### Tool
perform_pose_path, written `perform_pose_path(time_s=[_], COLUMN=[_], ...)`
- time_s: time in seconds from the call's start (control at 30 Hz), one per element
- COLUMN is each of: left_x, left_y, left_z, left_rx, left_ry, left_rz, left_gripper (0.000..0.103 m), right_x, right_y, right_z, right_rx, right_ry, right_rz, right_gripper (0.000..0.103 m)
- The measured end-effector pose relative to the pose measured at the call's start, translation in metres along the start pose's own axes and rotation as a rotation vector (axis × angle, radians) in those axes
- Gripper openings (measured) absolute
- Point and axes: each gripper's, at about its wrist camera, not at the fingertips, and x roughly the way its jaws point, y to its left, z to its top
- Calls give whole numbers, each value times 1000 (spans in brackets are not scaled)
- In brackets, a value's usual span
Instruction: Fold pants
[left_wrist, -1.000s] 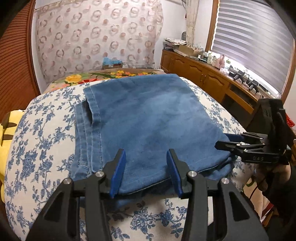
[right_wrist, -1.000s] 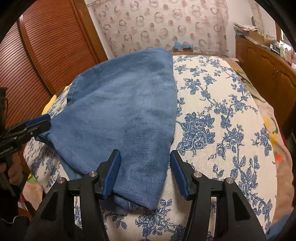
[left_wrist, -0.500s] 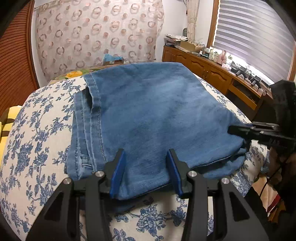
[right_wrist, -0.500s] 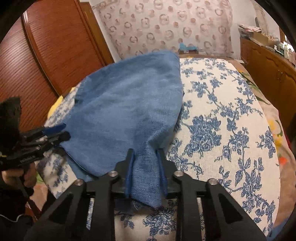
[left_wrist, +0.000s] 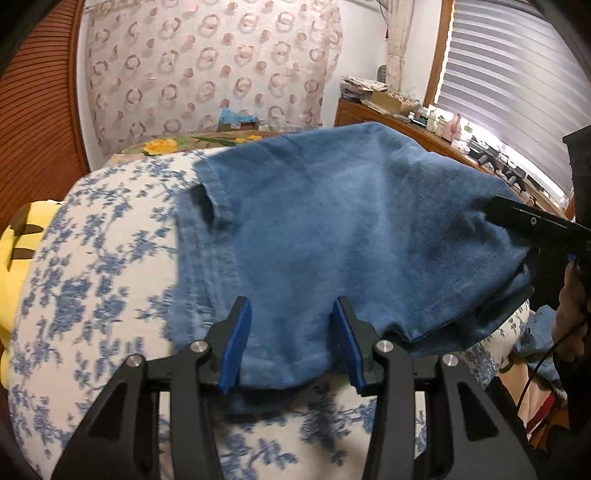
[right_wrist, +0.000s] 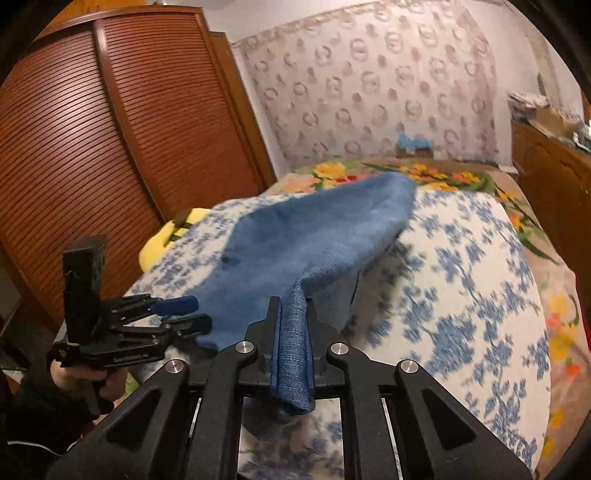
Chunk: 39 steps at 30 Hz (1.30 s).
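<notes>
Raised since the earlier frame: near right corner of the pants (left_wrist: 369, 240), formerly flat on the bed (left_wrist: 92, 295). Left wrist view: left gripper (left_wrist: 291, 343) jaws roughly half open, astride the near denim edge without pressing it, positioned for a matching pinch; right gripper (left_wrist: 532, 225) lifts the far corner. Right wrist view: right gripper (right_wrist: 293, 347) jaws, wide a second ago, now clamp a denim fold; pants (right_wrist: 314, 236) tent upward off the bed (right_wrist: 461, 277), likely to carry the fold over.
</notes>
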Motion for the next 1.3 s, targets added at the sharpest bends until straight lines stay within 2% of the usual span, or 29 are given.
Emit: perform_pose_path(time_s=[0.33,0.6,0.8,1.07,1.3], left_x=[-54,-87,-94,-93,-92], left_y=[44,79,100,113,114], left_z=[6,3,-7,-15,-15], left_rx=[-51,-91,-127,-156,-155], left_ry=[-88,-134,-136,-135,-136], left_rz=[52,106,132,137,134], left_gripper=[45,45,45,45,45], right_x=[28,69,99,142,144], right_y=[52,97,121,141,139], right_z=[31,41,33,-11,-21], right_rx=[-96,-161,-190,-229,-221], right_ry=[-8,38,100,247,258], right_rz=[76,166,210,238,215], right_gripper=[8,8,7,7,8])
